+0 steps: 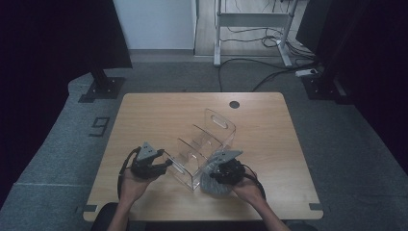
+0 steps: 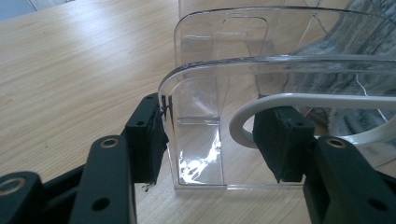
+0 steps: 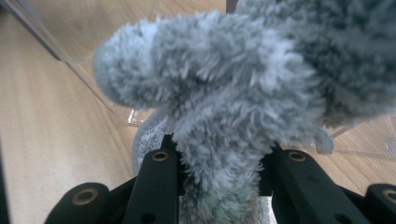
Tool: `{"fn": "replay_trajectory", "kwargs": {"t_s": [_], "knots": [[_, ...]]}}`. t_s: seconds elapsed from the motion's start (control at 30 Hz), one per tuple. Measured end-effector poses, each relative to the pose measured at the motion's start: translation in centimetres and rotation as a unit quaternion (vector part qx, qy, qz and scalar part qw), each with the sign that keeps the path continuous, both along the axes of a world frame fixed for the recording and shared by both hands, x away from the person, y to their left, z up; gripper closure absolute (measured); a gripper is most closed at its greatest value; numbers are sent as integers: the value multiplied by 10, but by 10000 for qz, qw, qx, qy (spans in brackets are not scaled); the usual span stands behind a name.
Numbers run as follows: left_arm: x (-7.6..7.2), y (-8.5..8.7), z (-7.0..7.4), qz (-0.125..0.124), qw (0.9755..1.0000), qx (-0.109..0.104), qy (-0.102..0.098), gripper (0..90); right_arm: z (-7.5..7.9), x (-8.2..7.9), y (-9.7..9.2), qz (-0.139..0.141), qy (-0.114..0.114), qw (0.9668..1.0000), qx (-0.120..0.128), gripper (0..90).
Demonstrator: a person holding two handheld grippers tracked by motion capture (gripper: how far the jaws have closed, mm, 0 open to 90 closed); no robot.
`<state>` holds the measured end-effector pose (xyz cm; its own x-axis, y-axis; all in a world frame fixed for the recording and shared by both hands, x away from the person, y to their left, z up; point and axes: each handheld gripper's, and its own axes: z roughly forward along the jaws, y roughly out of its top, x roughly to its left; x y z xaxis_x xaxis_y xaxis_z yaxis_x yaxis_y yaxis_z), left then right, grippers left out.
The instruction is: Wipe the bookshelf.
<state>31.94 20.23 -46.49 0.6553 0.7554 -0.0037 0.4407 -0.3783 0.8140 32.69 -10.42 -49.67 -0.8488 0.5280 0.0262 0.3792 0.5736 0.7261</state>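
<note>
A wooden table [image 1: 159, 115] takes up the middle of the high view, with a small dark round hole [image 1: 234, 104] near its far edge. On it lies a clear plastic organizer [image 1: 204, 147] with dividers, its long axis running from the lower middle of the frame toward the upper right, the handle-slot end farthest up. At its lower left end the left gripper [image 1: 166, 162] has its jaws half closed on the clear end wall, one pad outside, the other inside beside a white curved rim [image 2: 299, 99]. Just lower right of the organizer, the right gripper [image 1: 216, 176] pinches a fluffy grey cloth [image 3: 224, 102] between narrow jaws; the cloth bulges against the organizer's side.
</note>
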Motion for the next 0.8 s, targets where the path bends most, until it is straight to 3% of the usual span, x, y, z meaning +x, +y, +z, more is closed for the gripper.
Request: {"fn": "replay_trajectory", "kwargs": {"t_s": [0.47,0.8], "knots": [[0,0,-1,53,10000,-24,-12,449,-21,9,9,-51,90,9991,-407,691],[1,1,-1,64,10000,-41,-25,448,-15,6,2,-29,116,9988,-477,677]]}}
